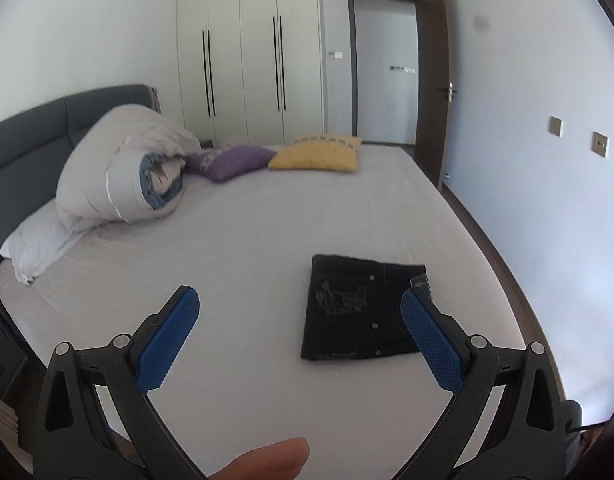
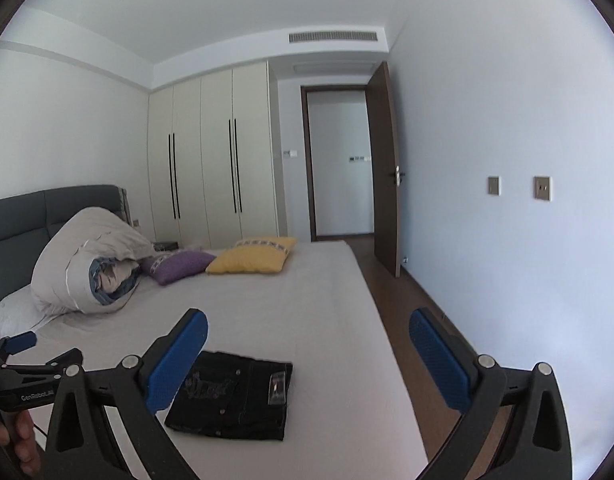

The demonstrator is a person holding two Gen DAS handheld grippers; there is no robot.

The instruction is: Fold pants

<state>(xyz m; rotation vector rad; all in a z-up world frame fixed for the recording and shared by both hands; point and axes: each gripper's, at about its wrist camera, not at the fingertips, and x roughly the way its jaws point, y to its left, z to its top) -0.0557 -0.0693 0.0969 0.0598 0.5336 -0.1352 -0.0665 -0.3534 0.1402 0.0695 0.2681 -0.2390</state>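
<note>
Headboard (image 1: pixel 23 148), grey and padded, at far left; rolled duvet (image 1: pixel 119 168), purple cushion (image 1: pixel 231 162) and yellow cushion (image 1: pixel 315 156) lie on the bed (image 1: pixel 235 240). Folded black pants (image 1: pixel 359 308) rest flat near its right edge. Wardrobe (image 1: pixel 247 60) and open door (image 1: pixel 431 92) behind. Left gripper (image 1: pixel 299 302) and right gripper (image 2: pixel 308 326): jaws wide apart, holding nothing.

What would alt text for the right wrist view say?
Black pants lie folded into a compact rectangle on a grey bed, seen between the open blue-padded fingers of the right gripper, which holds nothing. Behind are a yellow pillow, a rolled duvet and an open door.
</note>
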